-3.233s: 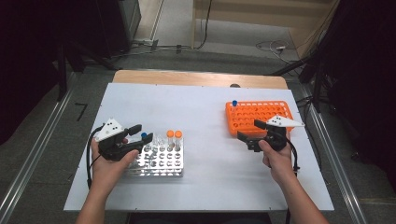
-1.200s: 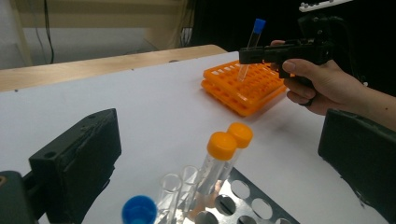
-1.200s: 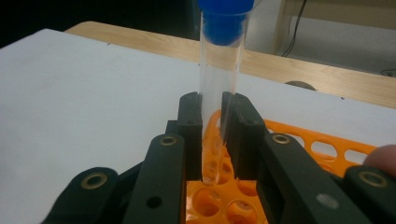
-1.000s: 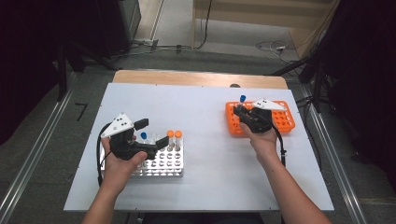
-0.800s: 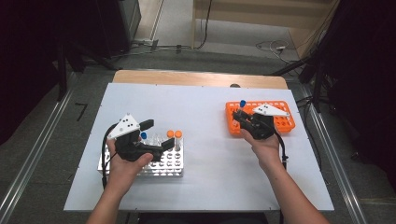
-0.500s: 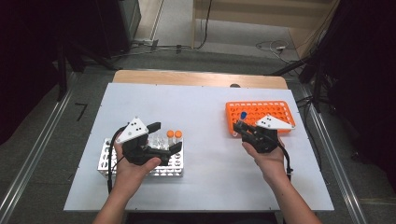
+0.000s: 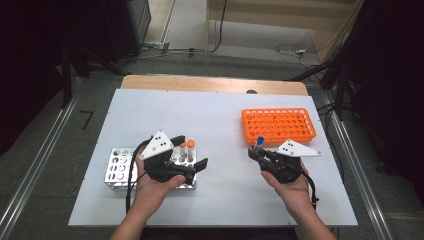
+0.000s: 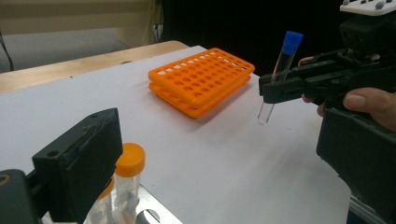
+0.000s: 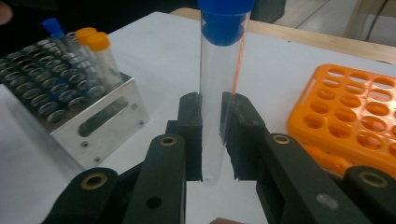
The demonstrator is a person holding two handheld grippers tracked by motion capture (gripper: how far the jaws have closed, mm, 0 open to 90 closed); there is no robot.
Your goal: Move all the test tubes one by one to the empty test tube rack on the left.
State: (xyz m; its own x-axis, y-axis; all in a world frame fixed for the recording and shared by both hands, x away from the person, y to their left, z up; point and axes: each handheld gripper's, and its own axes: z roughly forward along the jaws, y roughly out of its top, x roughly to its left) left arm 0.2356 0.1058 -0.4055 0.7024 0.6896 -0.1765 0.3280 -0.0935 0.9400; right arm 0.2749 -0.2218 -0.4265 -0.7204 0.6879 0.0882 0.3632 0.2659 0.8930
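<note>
The right claw (image 7: 257, 152) is clenching a clear plastic test tube with a blue cap (image 9: 219, 84), pinching it low on the glass so the tube is standing nearly upright, cap up and rounded bottom hanging just below the jaws. In the left gripper view that tube (image 8: 279, 74) is leaning only slightly, well clear of the white desk (image 7: 225, 115). The orange plastic tube rack (image 7: 278, 125) is sitting just behind the claw, toward the desk's far right corner, so the tube is hovering in front of the rack's near left corner, not over any hole.

The relation that matters is this: the shiny metal tube rack (image 7: 122, 167) is lying off to the left, near the desk's front left, and the tube's long axis is already vertical, matching its wells. The right hand is holding the tube; the left claw (image 7: 190, 155) is nearer the metal rack, its jaws spread and holding nothing, hanging beside two orange-capped tubes (image 7: 187, 149) standing in the rack.
</note>
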